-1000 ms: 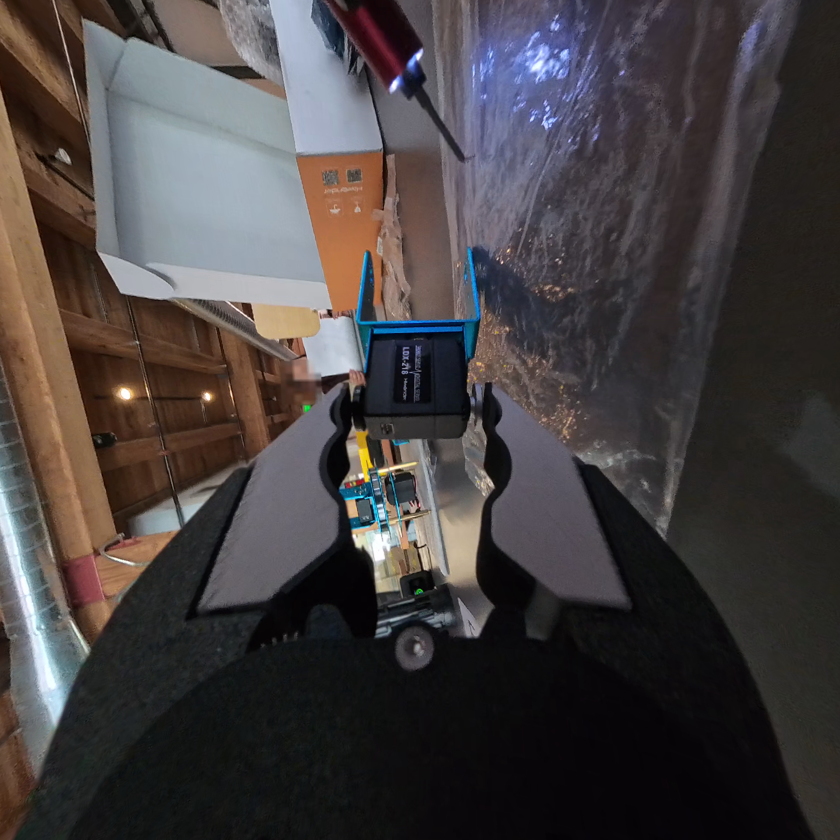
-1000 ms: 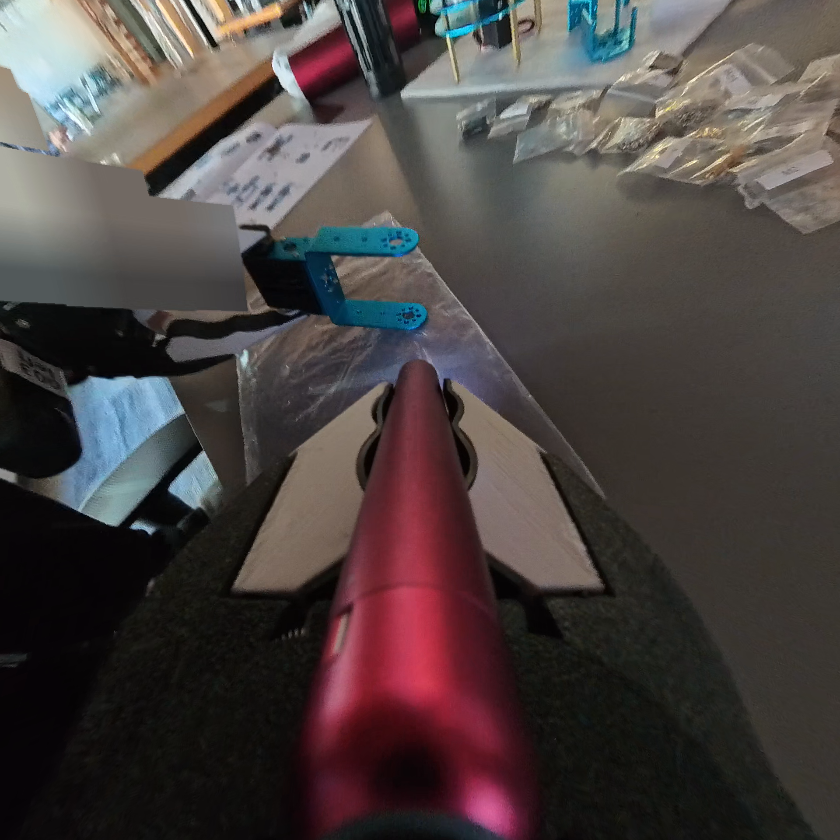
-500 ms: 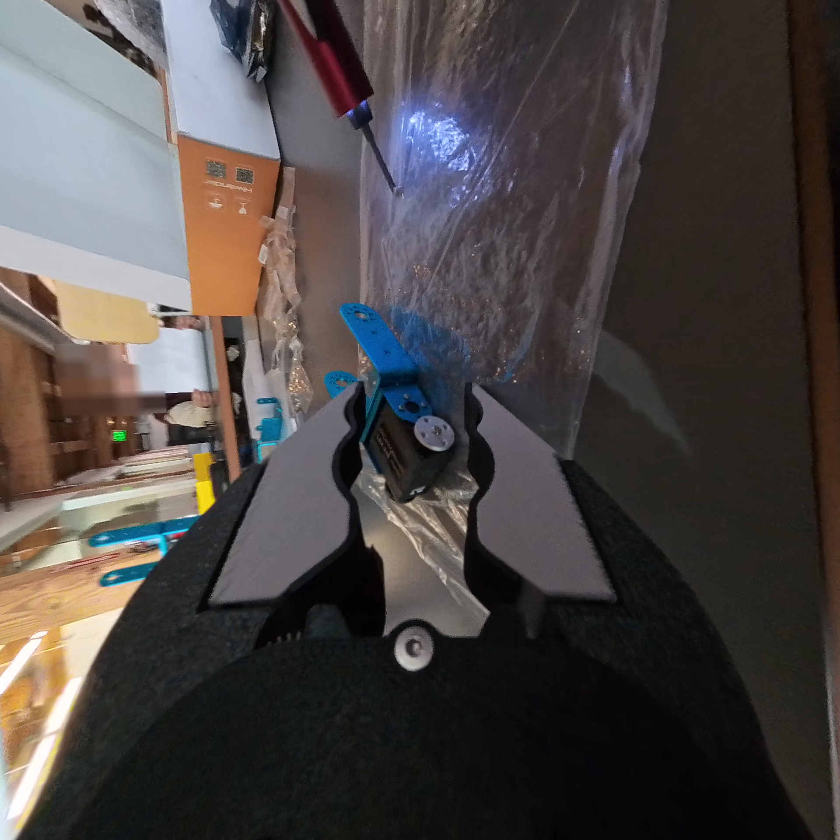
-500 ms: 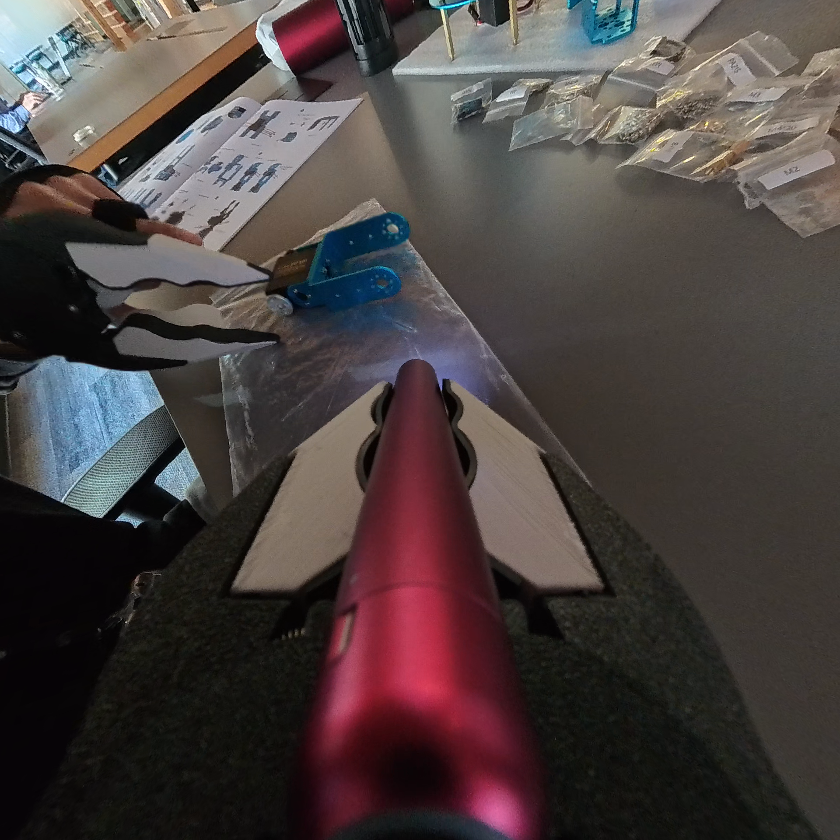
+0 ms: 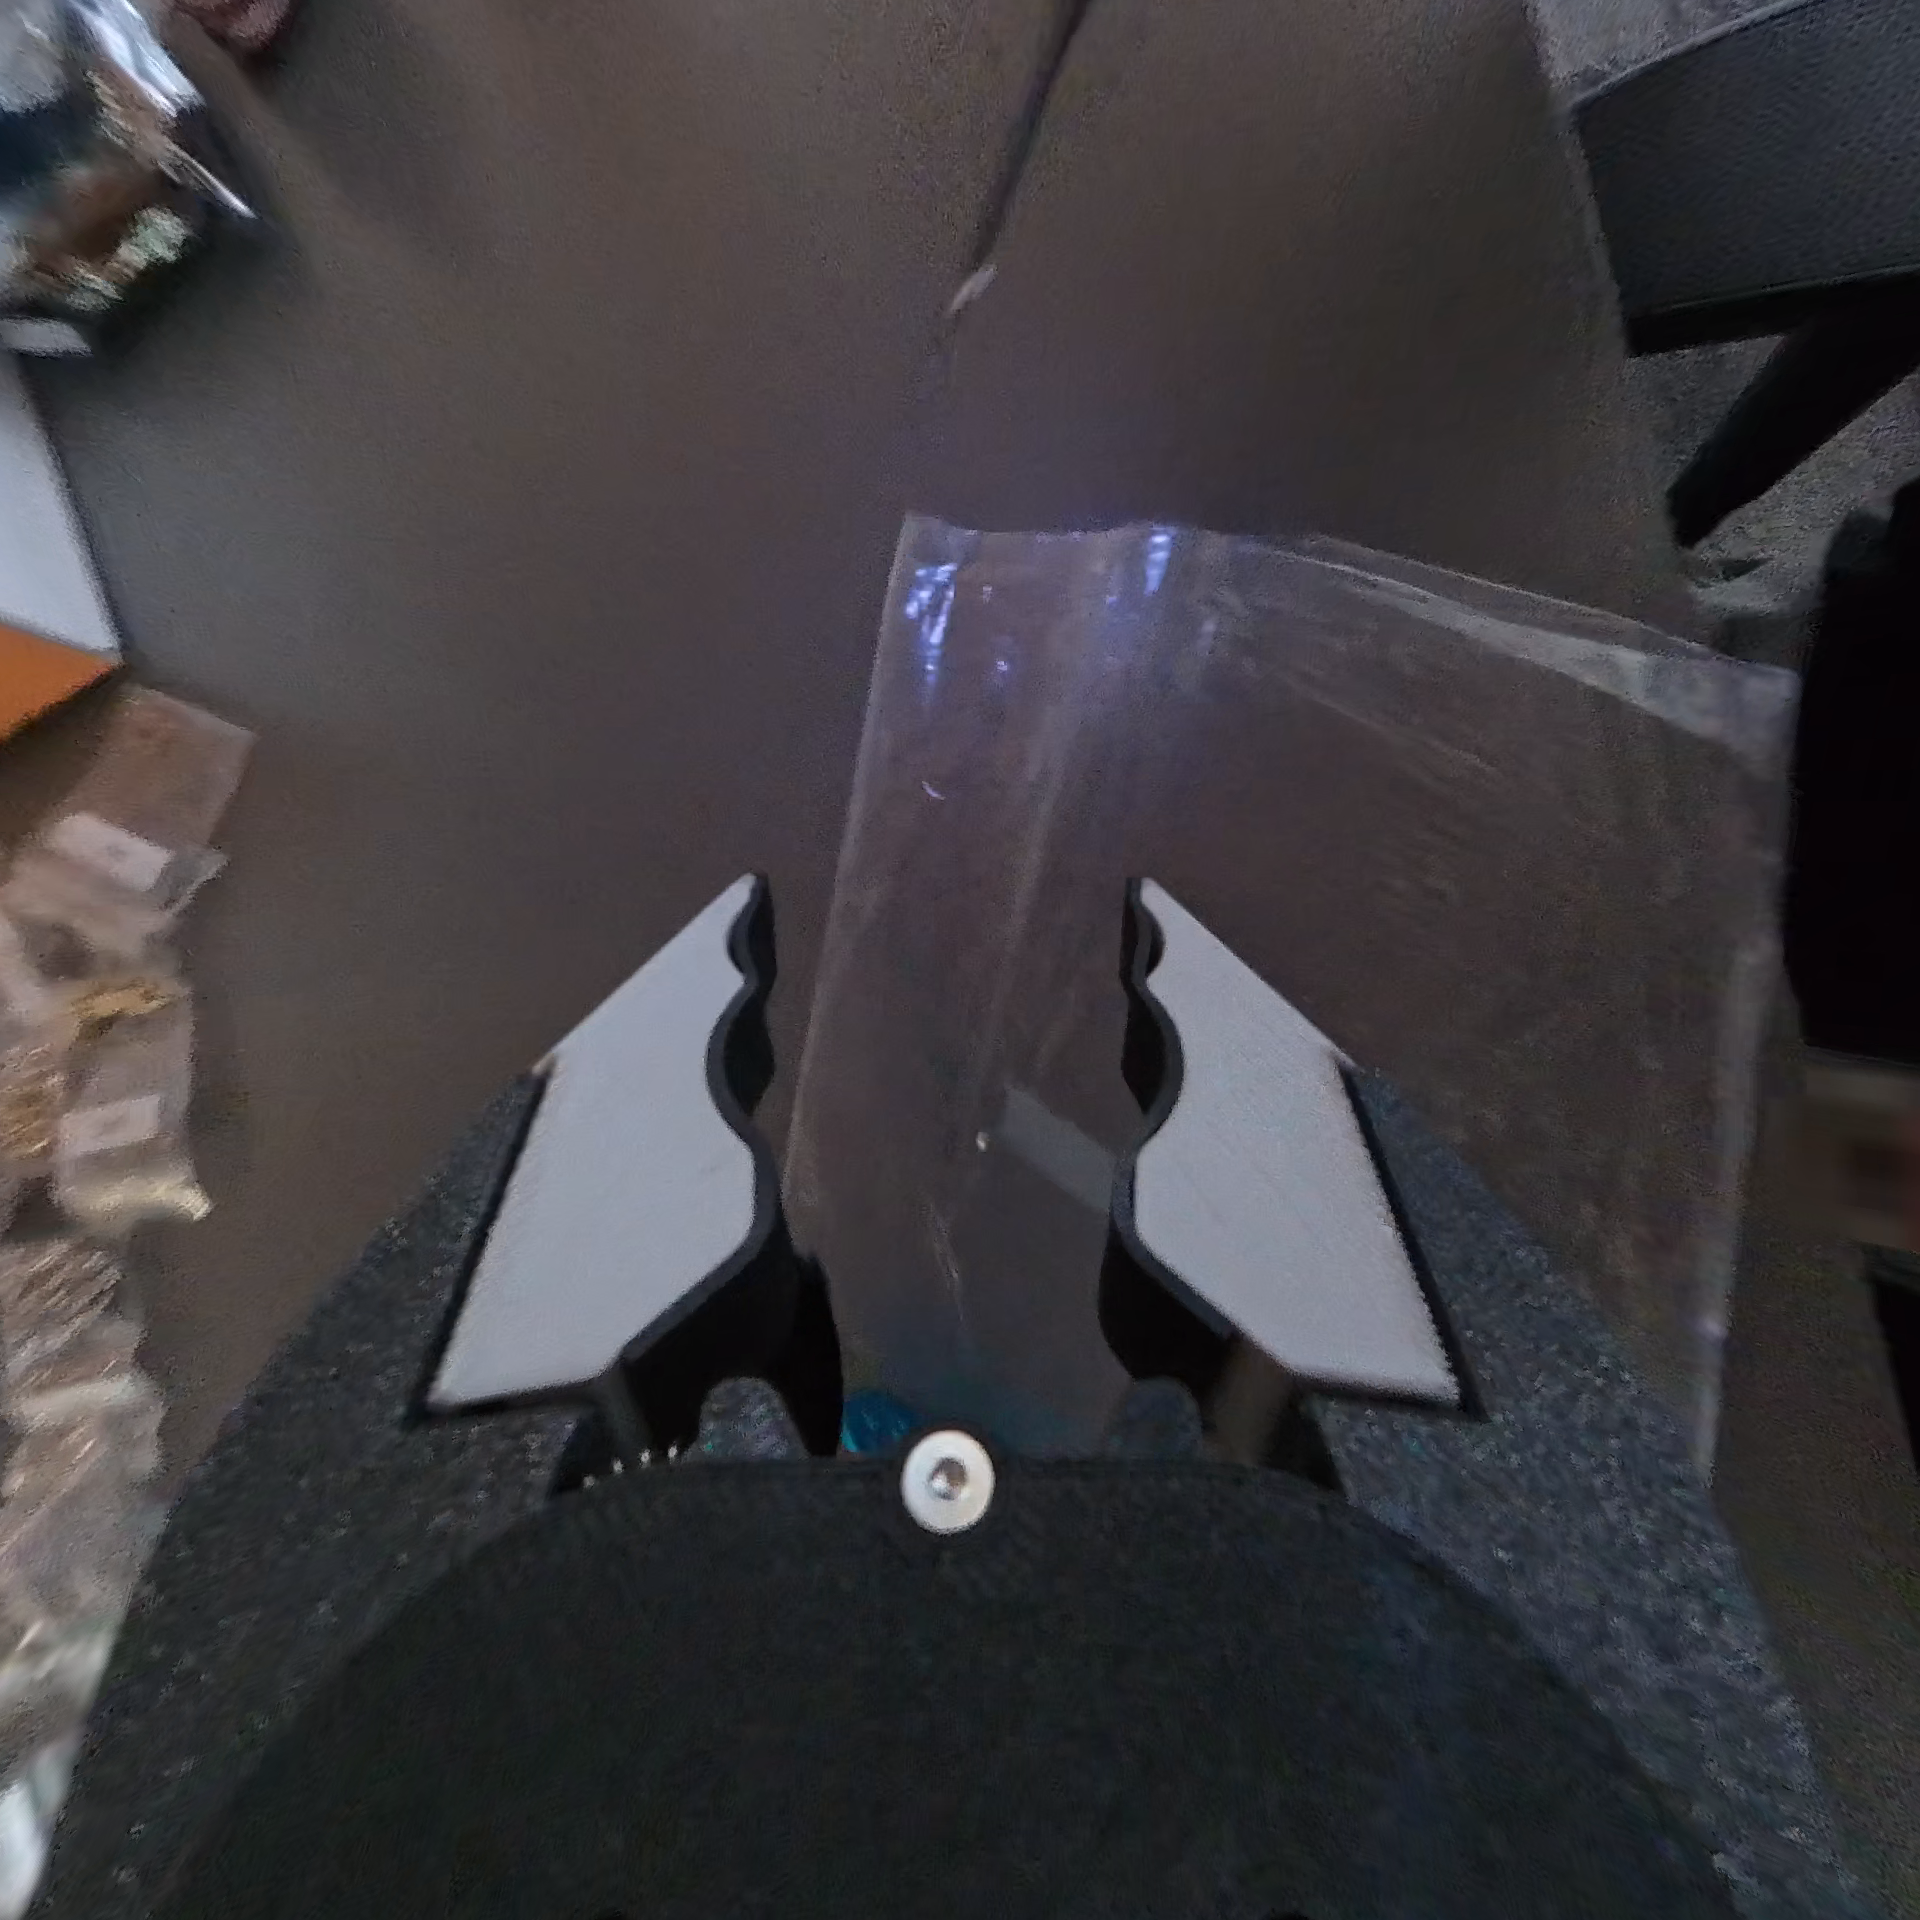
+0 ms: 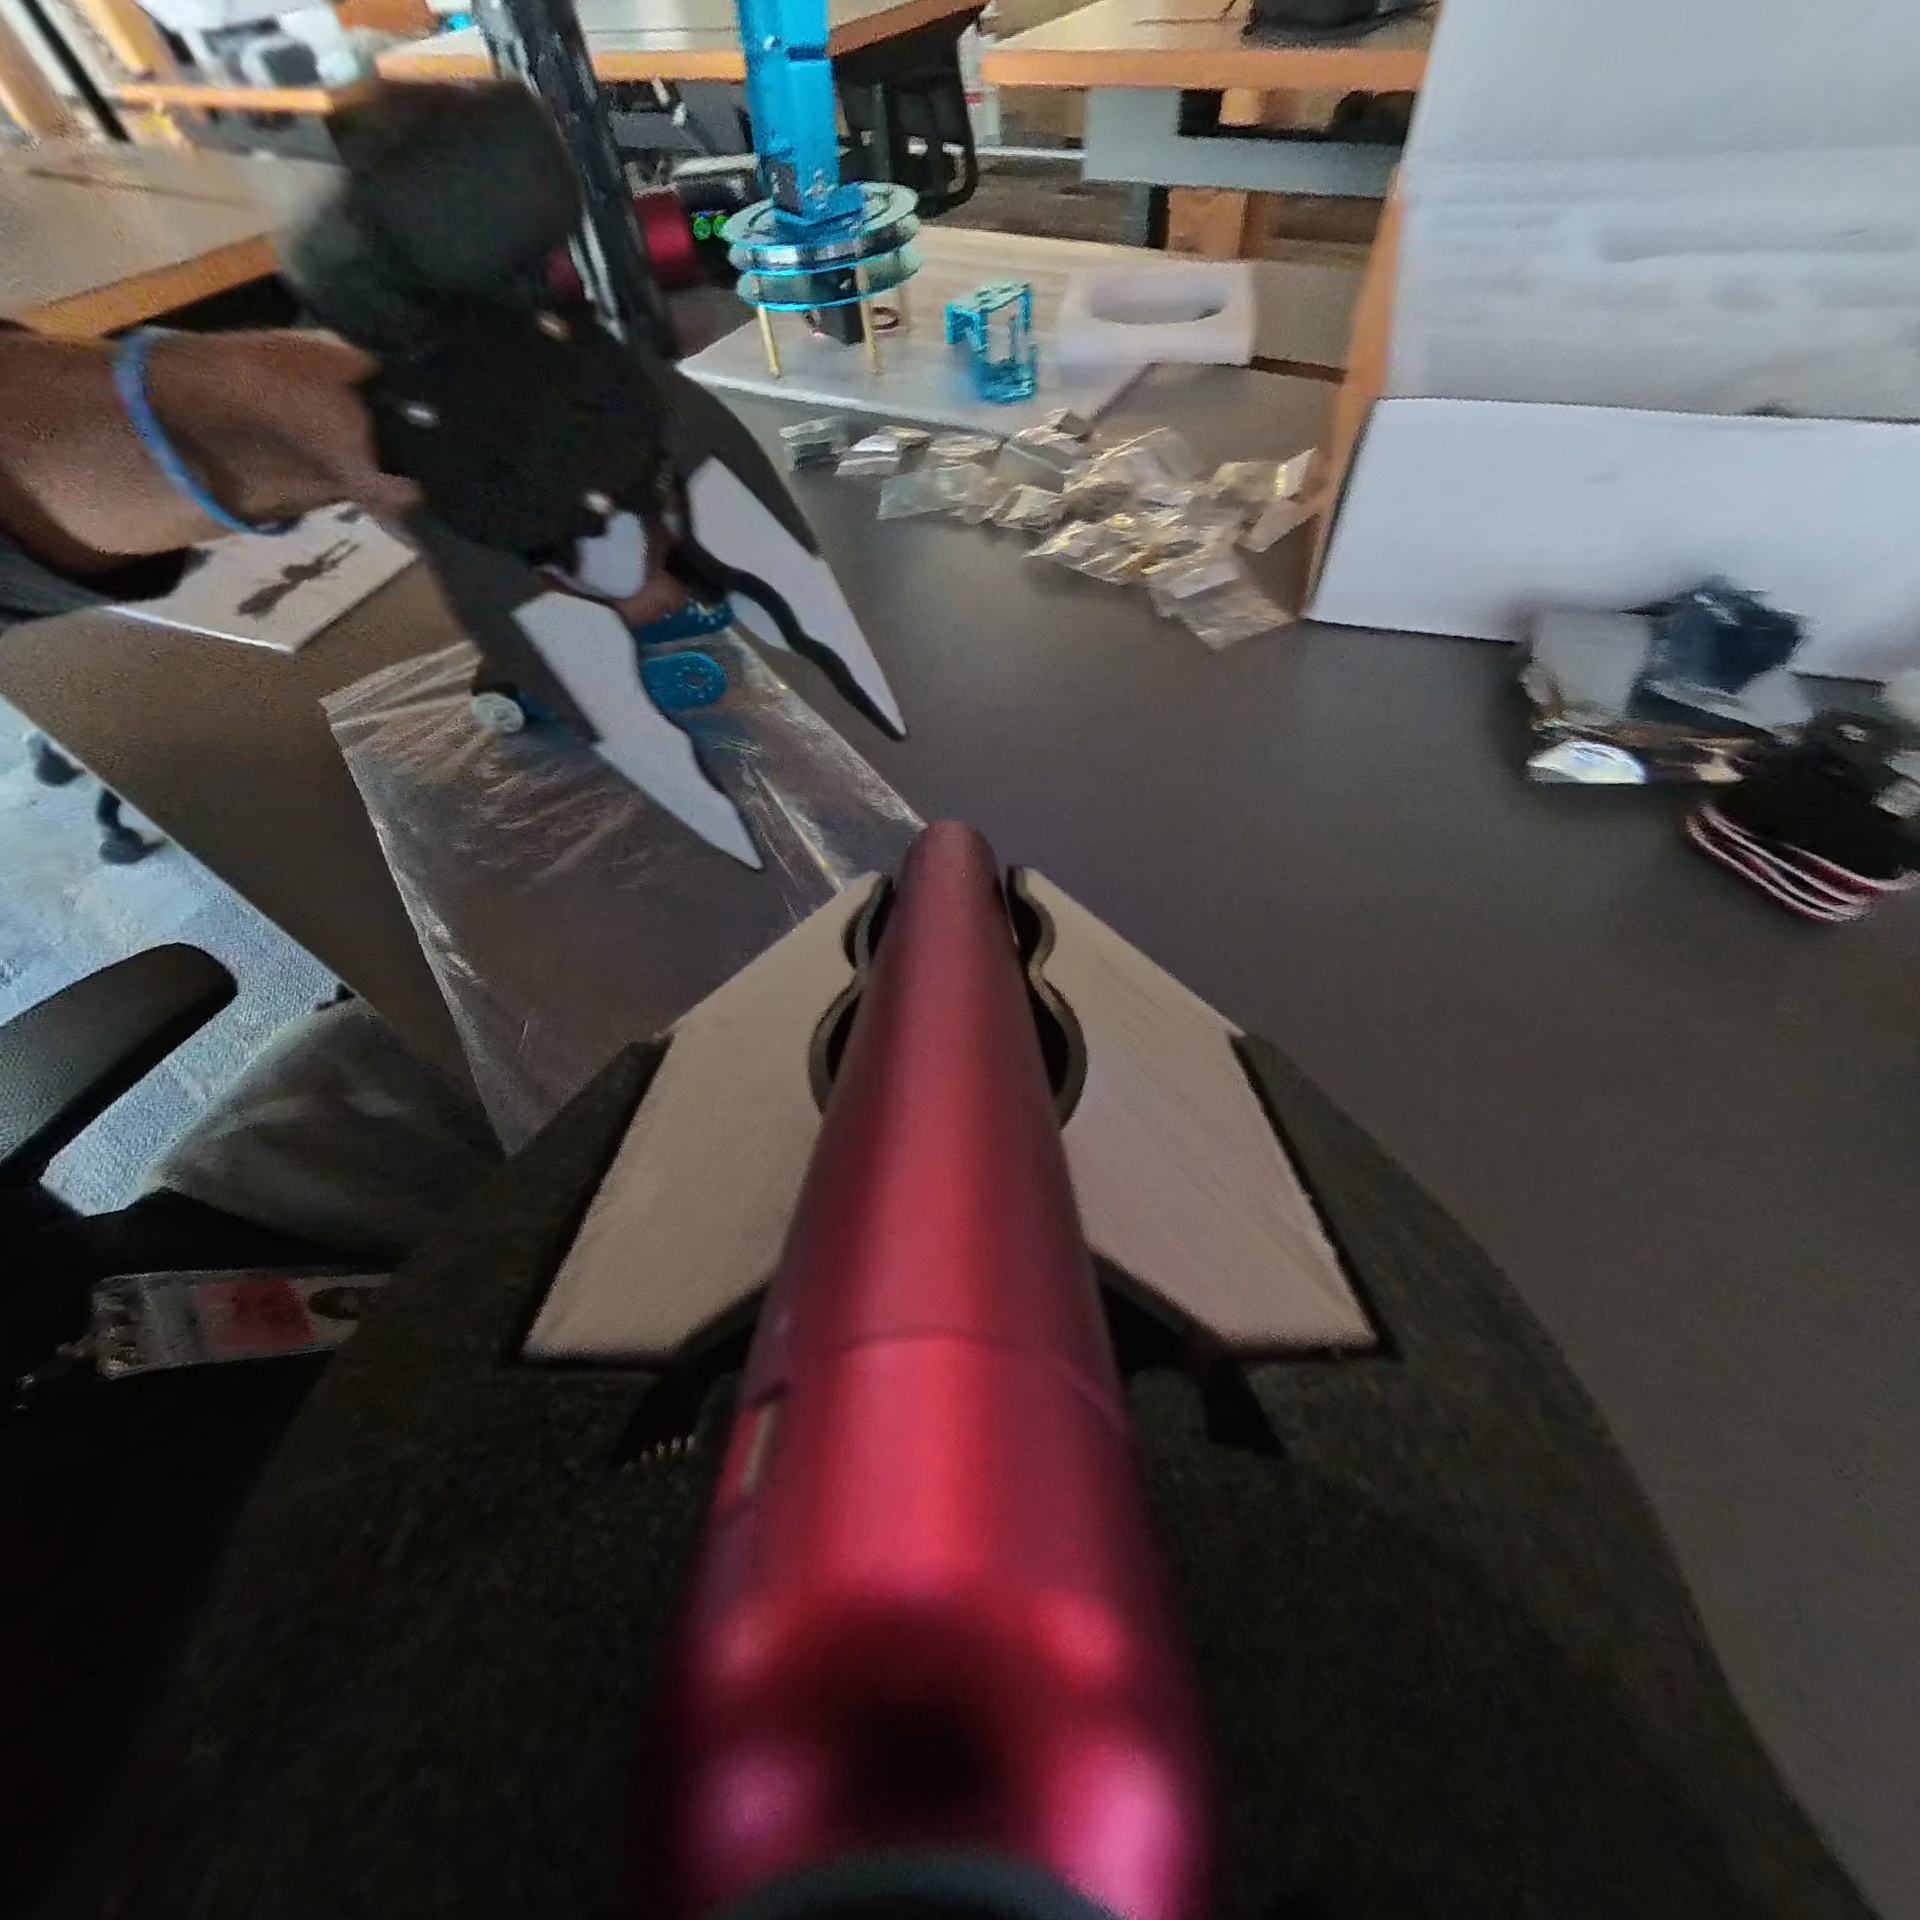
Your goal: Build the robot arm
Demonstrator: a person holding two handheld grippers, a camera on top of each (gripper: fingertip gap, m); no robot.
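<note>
My left gripper (image 5: 945, 883) is open and empty, hovering over a clear plastic bag (image 5: 1351, 883) on the dark grey table (image 5: 520, 520). In the right wrist view it (image 6: 821, 795) hangs tilted just above a blue metal bracket with a black servo (image 6: 681, 681), which lies on the bag (image 6: 561, 831). A sliver of blue (image 5: 873, 1418) shows at the base of my left fingers. My right gripper (image 6: 951, 881) is shut on a red screwdriver (image 6: 935, 1299); its thin bit (image 5: 997, 229) shows in the left wrist view.
Several small hardware bags (image 6: 1091, 499) lie mid-table, also in the left wrist view (image 5: 94, 1039). A blue assembly on white foam (image 6: 821, 208) stands behind. A white box (image 6: 1662, 468) and loose packets with cables (image 6: 1766, 748) are at right. A manual (image 6: 291, 582) lies at left. Spacing between my two grippers at the tips: around 15 centimeters.
My left gripper let go of the bracket with servo, which now lies on the bag, opened wider and swung up over it. My right gripper still holds the screwdriver and has tilted up.
</note>
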